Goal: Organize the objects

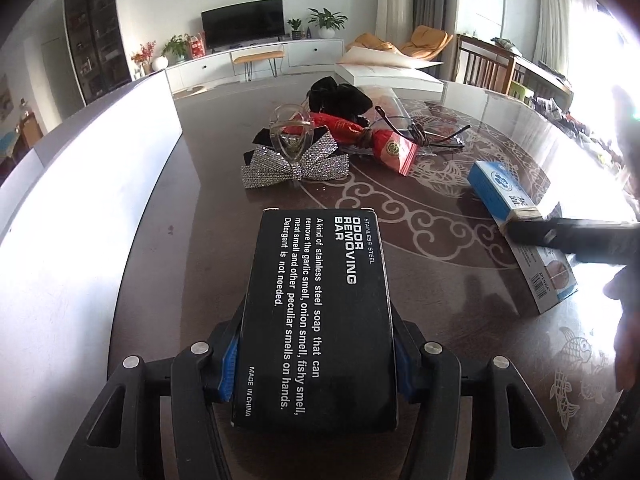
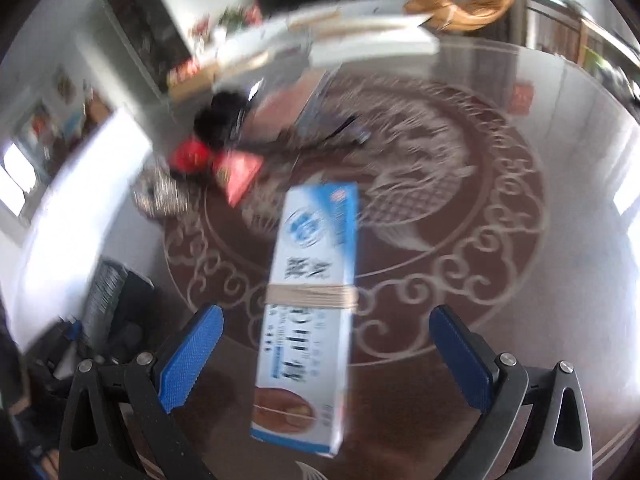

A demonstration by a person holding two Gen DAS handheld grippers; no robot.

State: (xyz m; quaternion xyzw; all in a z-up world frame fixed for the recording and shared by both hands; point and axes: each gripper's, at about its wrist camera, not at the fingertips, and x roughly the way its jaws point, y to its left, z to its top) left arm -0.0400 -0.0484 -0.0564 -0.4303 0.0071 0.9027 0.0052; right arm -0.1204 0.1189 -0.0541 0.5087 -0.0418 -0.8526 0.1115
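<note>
My left gripper [image 1: 316, 364] is shut on a black "Odor Removing Bar" box [image 1: 316, 316], held just above the dark patterned table [image 1: 420, 264]. A blue and white box [image 2: 310, 304] with a rubber band round it lies on the table between the wide-open blue pads [image 2: 188, 356] of my right gripper [image 2: 326, 352]. The same box shows in the left wrist view [image 1: 520, 224], with a right gripper finger [image 1: 568, 236] over it. The right wrist view is blurred by motion.
A pile lies mid-table: a sequined silver bow [image 1: 292, 168], a clear clip [image 1: 290, 132], a red wrapped packet [image 1: 360, 136], black fabric [image 1: 340, 96] and glasses [image 1: 420, 128]. A white bin wall [image 1: 80, 216] stands at the left. A flat white box [image 1: 388, 74] lies at the far edge.
</note>
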